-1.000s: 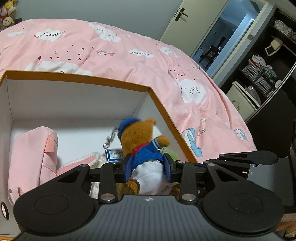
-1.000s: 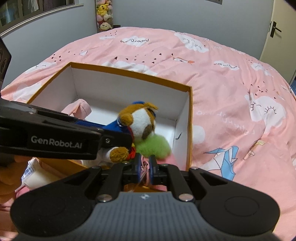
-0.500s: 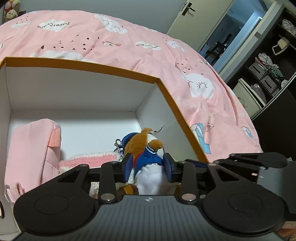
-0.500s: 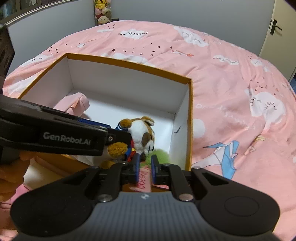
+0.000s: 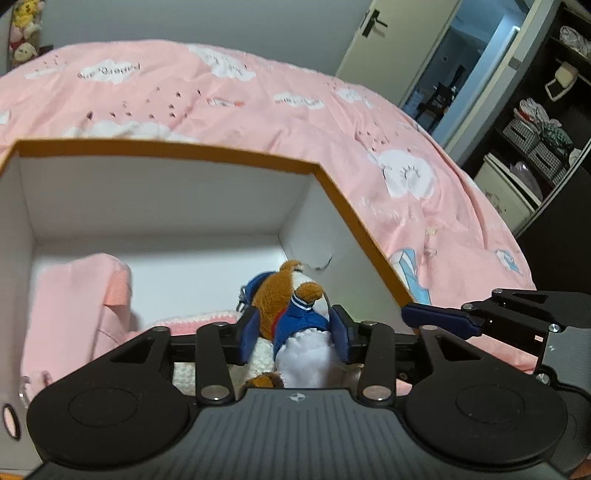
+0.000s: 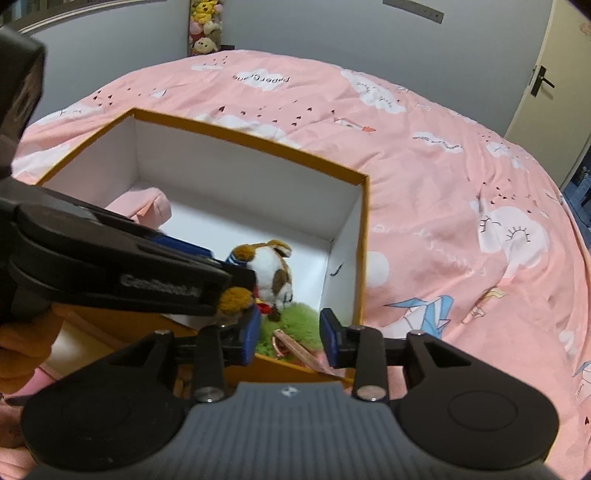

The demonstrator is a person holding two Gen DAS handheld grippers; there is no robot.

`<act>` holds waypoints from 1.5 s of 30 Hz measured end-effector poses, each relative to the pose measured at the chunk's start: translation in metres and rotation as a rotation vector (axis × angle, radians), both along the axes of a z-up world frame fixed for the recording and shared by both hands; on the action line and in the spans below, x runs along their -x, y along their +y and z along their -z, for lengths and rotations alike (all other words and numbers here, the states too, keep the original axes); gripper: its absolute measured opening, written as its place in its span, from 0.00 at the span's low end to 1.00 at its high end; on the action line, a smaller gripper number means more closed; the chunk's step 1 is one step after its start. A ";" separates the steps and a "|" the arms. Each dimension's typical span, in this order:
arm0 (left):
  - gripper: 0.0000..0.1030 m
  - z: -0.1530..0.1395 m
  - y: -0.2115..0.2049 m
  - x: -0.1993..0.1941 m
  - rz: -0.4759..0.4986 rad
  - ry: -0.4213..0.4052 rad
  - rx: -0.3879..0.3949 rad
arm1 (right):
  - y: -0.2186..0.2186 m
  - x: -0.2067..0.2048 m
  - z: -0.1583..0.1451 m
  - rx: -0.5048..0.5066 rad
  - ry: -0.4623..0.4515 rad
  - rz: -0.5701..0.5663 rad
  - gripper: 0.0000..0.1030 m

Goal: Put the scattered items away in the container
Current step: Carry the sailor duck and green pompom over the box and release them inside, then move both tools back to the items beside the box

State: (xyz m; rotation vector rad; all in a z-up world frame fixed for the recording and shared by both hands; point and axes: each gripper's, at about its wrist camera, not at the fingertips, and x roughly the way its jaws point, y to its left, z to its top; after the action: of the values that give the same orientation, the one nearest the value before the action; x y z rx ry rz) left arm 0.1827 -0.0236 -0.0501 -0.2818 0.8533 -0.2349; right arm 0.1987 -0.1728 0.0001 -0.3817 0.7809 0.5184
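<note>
An open box (image 5: 332,184) with orange rim and white inside sits on the bed; it also shows in the right wrist view (image 6: 364,236). My left gripper (image 5: 293,332) is shut on a brown plush dog (image 5: 295,314) in a blue sailor top, held low inside the box near its right wall. The dog (image 6: 275,266) also shows from the right. My right gripper (image 6: 290,334) is open over the box's near right corner, above a green fluffy item (image 6: 295,325) with a pink strap (image 6: 291,347). A pink pouch (image 5: 74,302) and a pink-white knit piece (image 5: 195,317) lie in the box.
The box rests on a pink quilt (image 6: 461,184) with cloud prints. A door (image 5: 369,37) and dark shelves (image 5: 535,129) with baskets stand to the right. Stuffed toys (image 6: 205,26) sit against the far wall.
My left gripper has lowered the plush dog deeper into the box. My right gripper has opened and let go of the pink-strapped green item, which now lies in the box corner.
</note>
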 end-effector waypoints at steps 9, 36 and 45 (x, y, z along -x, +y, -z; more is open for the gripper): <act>0.50 -0.028 0.004 0.019 -0.021 -0.061 -0.039 | -0.003 0.014 -0.014 -0.019 -0.065 0.008 0.38; 0.57 -0.063 0.022 0.115 -0.045 -0.148 -0.158 | -0.009 0.096 -0.036 -0.247 -0.126 0.066 0.50; 0.59 -0.041 0.044 0.142 -0.026 -0.026 -0.157 | -0.005 0.108 -0.002 -0.285 0.071 0.080 0.54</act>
State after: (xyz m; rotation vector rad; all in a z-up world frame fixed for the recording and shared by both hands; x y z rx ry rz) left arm 0.0410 0.0200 -0.0090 -0.1431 0.8369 -0.1465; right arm 0.0910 -0.1780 0.0025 -0.0681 0.7751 0.5614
